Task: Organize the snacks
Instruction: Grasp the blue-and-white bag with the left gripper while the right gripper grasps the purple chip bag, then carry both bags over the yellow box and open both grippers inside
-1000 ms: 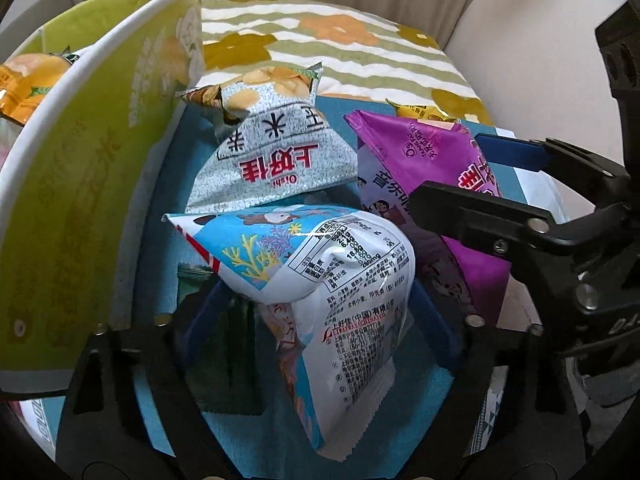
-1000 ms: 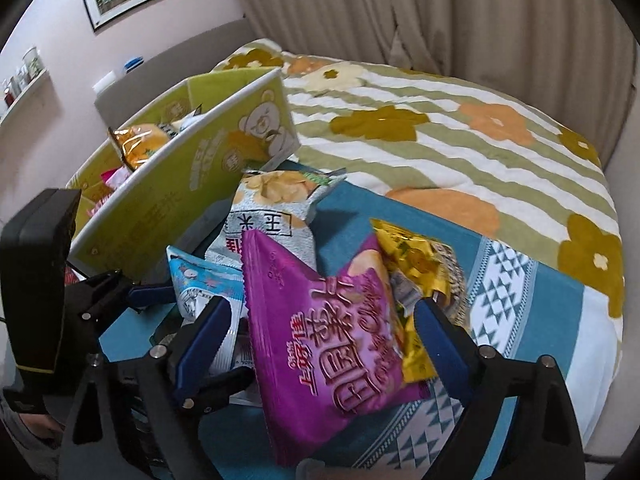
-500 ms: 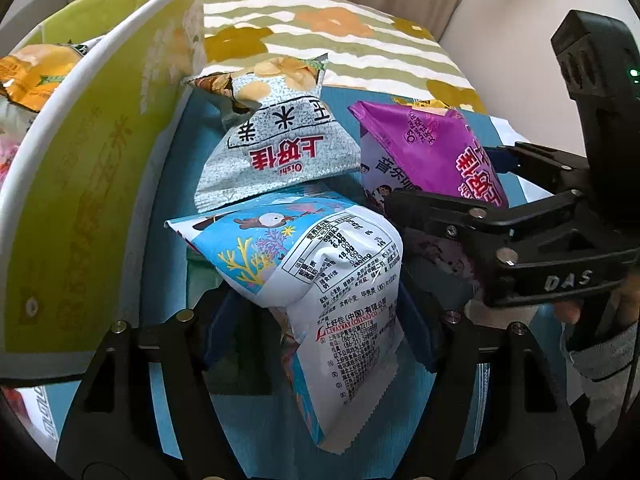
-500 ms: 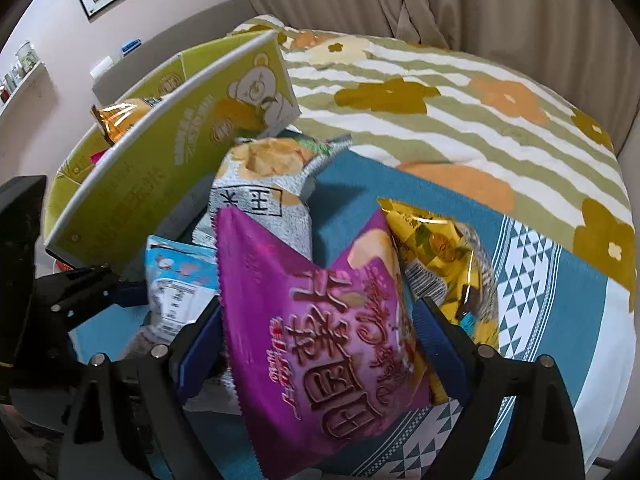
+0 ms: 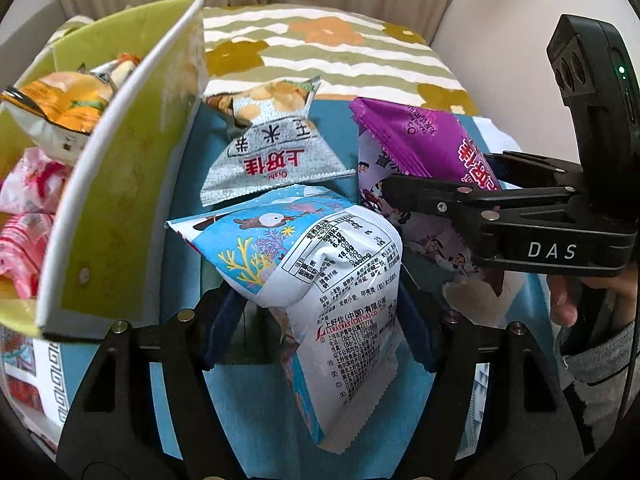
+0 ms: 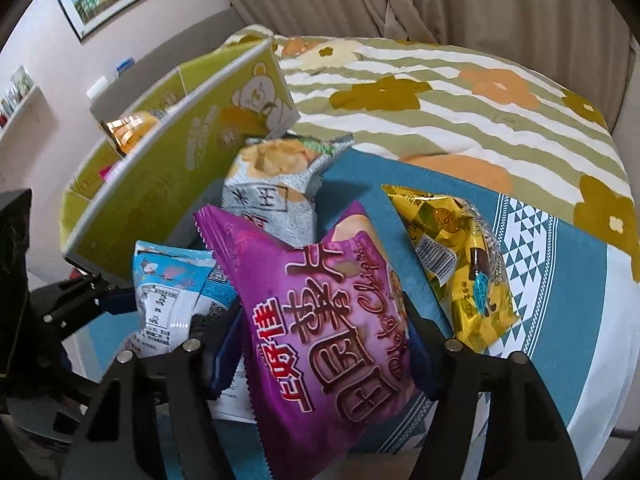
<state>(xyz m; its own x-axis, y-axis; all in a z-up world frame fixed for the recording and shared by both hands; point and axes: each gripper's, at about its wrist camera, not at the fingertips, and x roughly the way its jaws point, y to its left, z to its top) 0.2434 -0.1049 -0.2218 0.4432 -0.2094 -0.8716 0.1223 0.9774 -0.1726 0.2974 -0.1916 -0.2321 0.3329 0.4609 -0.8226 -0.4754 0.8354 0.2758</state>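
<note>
Left gripper (image 5: 320, 316) is clamped on a blue-and-white snack bag (image 5: 320, 280), which sits pinched between its two fingers and hangs with its printed back panel facing the left wrist camera. Right gripper (image 6: 326, 340) is clamped on a purple chip bag (image 6: 320, 320); the bag stands upright between its fingers and fills the centre of the right wrist view.

In the left wrist view the right gripper enters from 3 o'clock, purple bag held at about 1 o'clock from the blue-and-white bag. A grey chip bag (image 5: 272, 152) lies at 12 o'clock, just beyond both held bags, on a blue patterned cloth (image 6: 560, 264). A yellow candy bag (image 6: 460, 264) lies on the same cloth at 3 o'clock from the purple bag in the right wrist view, apart from both grippers.

A green cardboard box (image 5: 132, 200) stands open at 9 to 10 o'clock in the left wrist view. Inside it are an orange snack bag (image 5: 60, 112) and pink packets (image 5: 28, 216).

The cloth rests on a bed with a striped floral cover (image 6: 440, 80).
</note>
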